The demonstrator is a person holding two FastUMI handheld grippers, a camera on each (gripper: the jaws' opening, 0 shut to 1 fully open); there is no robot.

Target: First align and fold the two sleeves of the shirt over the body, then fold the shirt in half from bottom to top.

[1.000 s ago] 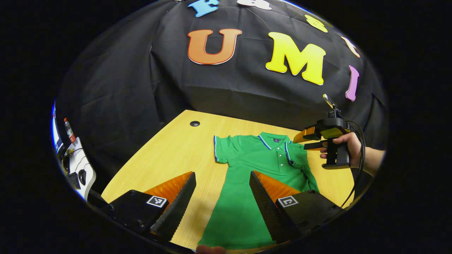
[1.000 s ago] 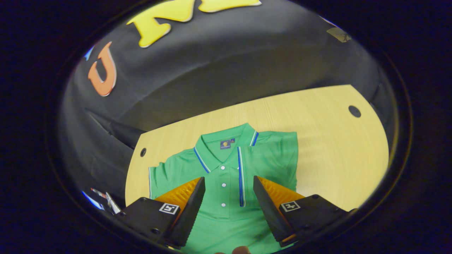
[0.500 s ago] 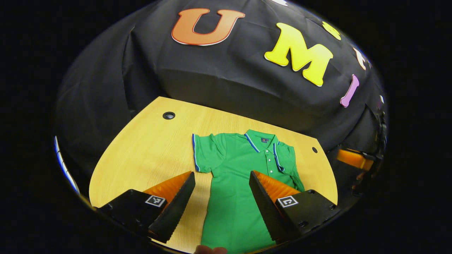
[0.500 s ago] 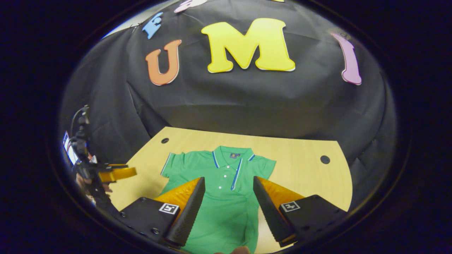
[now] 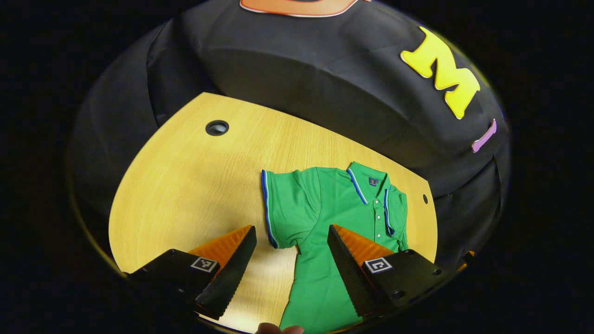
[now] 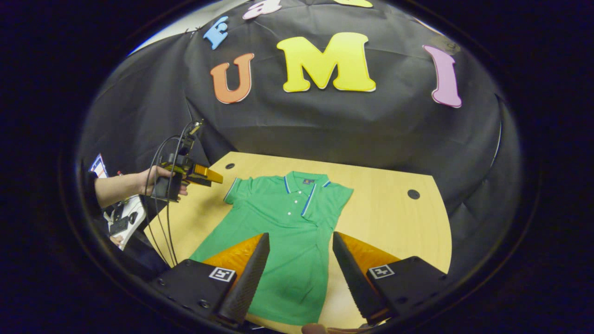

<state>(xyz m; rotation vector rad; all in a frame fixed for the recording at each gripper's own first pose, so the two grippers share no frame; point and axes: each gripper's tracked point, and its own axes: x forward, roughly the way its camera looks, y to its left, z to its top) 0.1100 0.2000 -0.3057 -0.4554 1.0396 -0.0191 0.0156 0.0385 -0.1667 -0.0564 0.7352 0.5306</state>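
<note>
A green polo shirt [image 6: 290, 236] lies flat on the wooden table [image 6: 394, 222], collar toward the far edge by the black cloth wall, hem at the near edge, its long axis running near to far. Its right sleeve is already folded over the body; the left sleeve [image 5: 283, 208] is spread flat. The left gripper [image 5: 290, 260] hovers above that sleeve, fingers apart and empty. The right gripper [image 6: 299, 269] hangs over the lower body, fingers apart. The right gripper view catches the hand [image 6: 151, 178] holding the left gripper near the table's far left corner.
</note>
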